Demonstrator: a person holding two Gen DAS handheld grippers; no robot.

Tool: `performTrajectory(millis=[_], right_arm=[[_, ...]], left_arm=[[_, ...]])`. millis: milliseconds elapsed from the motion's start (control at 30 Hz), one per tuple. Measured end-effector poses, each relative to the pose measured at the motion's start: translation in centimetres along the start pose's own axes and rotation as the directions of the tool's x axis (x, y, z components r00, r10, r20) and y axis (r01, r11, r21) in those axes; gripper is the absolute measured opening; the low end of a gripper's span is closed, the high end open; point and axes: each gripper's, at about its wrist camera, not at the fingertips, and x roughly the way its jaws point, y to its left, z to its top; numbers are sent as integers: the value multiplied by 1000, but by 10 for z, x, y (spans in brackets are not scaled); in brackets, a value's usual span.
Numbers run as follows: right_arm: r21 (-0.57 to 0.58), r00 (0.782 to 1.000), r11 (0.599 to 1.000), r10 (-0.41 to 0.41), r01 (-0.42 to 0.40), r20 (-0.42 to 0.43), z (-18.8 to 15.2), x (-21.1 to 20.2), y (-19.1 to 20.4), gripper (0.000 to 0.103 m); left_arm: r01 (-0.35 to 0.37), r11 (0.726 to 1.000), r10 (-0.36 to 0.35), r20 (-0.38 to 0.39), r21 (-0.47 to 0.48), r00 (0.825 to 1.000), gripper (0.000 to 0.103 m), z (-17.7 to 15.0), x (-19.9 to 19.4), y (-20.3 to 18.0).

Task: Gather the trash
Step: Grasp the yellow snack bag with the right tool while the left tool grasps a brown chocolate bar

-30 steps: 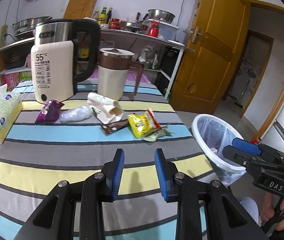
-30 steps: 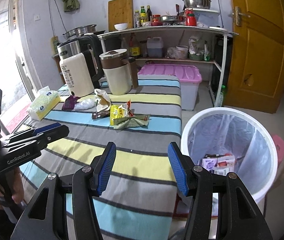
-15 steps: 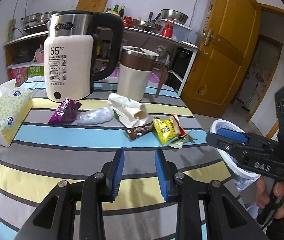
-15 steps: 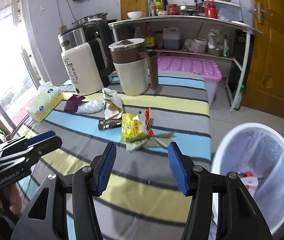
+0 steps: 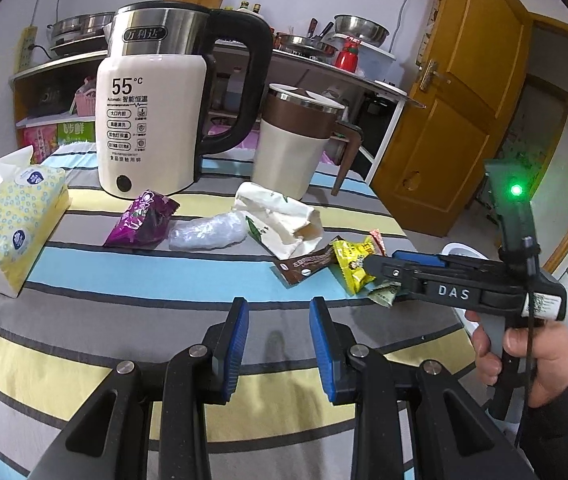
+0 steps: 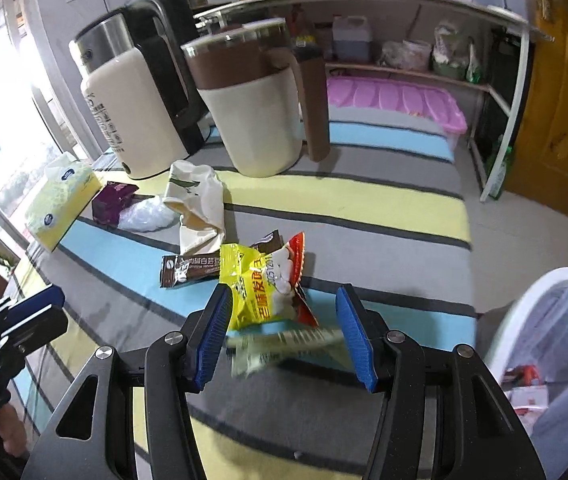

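**Right hand-held gripper lining up on wrappers at worktop's right edge**

Worktop point(image 5: 83, 280) w/ striped cloth carries all the trash; white bin point(image 6: 556, 292) stands on floor off its right edge, some rubbish already inside. Kettle point(image 5: 151, 120) and brown-cream jug point(image 5: 292, 144) sit toward the far edge, behind the litter, tissue pack point(image 5: 11, 224) at left edge – none block the reach.

Right hand-held gripper point(image 6: 284, 332) is wide open, jaws straddling yellow snack packet point(image 6: 259, 292) and green wrapper point(image 6: 284, 344), nothing clamped yet. Best to go lower, pinch both, avoid cloth. Brown sachet point(image 6: 191, 268) touches packet; may drag along. White paper bag point(image 5: 279, 220), clear plastic point(image 5: 207, 232), purple wrapper point(image 5: 139, 220) lie further left.

Left hand-held gripper point(image 5: 279, 340) is narrowly open, empty, near front edge.
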Motion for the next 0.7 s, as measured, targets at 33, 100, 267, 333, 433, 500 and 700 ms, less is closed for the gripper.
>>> performTrajectory(millis=[33,100,267,333,433,500,700], right_arm=[[7,1000,1000,10,-10,-6,1,3,-1,55],[12,1000,1000,18,-18,-17,2,8,-1,54],[14,999,999,30,-29,-12,1,9,0,34],[18,999,999,36,-36,1,-1,7,1,31],[30,998,998,52,-53,22,-3,0,0,31],[46,997,997,66,-68,47,-4,-9,-3,31],[98,990,990,89,-100,111,-13,-41,-13,31]], left_arm=[[-1,1000,1,-2,0,1000,31,1,1,1],[-4,1000,4,-6,2,1000,31,3,2,2],[-12,1000,12,-13,18,1000,31,9,4,3],[-13,1000,14,-13,25,1000,31,10,5,2],[-10,999,11,-15,35,1000,31,13,6,0],[-11,999,12,-17,43,1000,31,14,7,-3],[-10,997,13,-35,78,999,31,18,17,-12]])
